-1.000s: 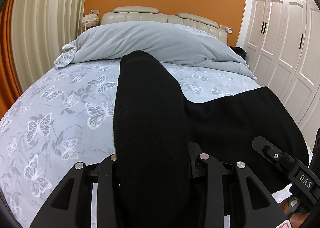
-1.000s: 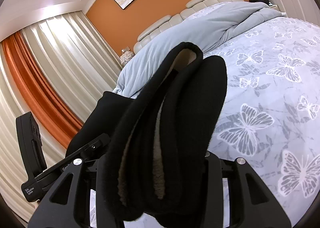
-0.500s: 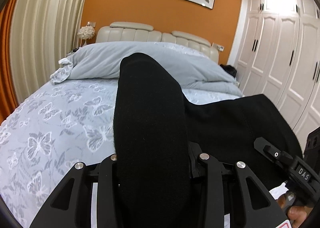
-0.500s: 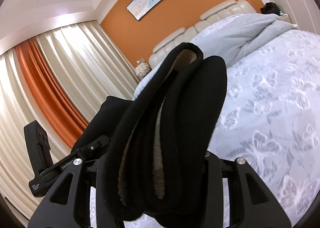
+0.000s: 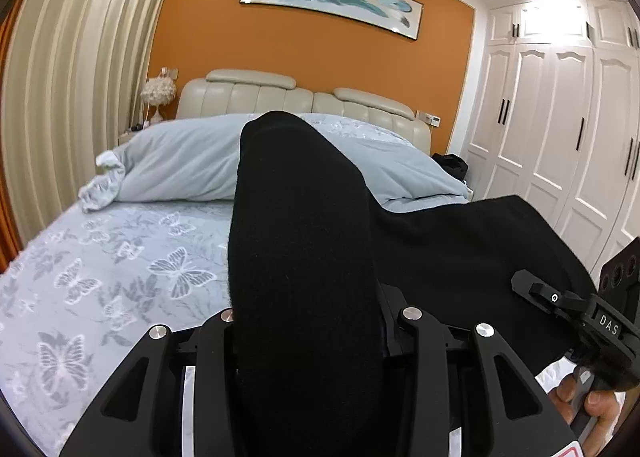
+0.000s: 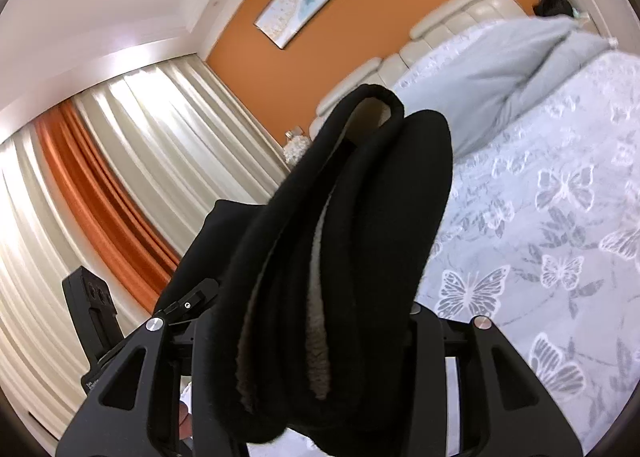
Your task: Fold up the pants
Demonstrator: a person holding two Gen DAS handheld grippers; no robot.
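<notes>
The black pants (image 5: 300,257) hang stretched between both grippers above the bed. In the left wrist view a thick fold of them fills my left gripper (image 5: 304,321); the pads still press on it while the jaws are opening slightly. From there the cloth runs right to my right gripper (image 5: 560,301). In the right wrist view the pants (image 6: 340,237) show a pale fleecy lining, and my right gripper (image 6: 320,317) is shut on a bunched edge. The left gripper (image 6: 96,305) shows at the lower left. The fabric hides all fingertips.
Below lies the bed (image 5: 100,257) with a grey butterfly sheet and a heaped pale duvet (image 5: 180,161) by the headboard. White wardrobe doors (image 5: 560,137) stand to the right and curtains (image 6: 120,177) to the left. A hand (image 5: 592,401) holds the right gripper's handle.
Both grippers have risen with the pants and pulled back from the headboard. The views now take in more wall and ceiling and less of the sheet. The grips look unchanged.
</notes>
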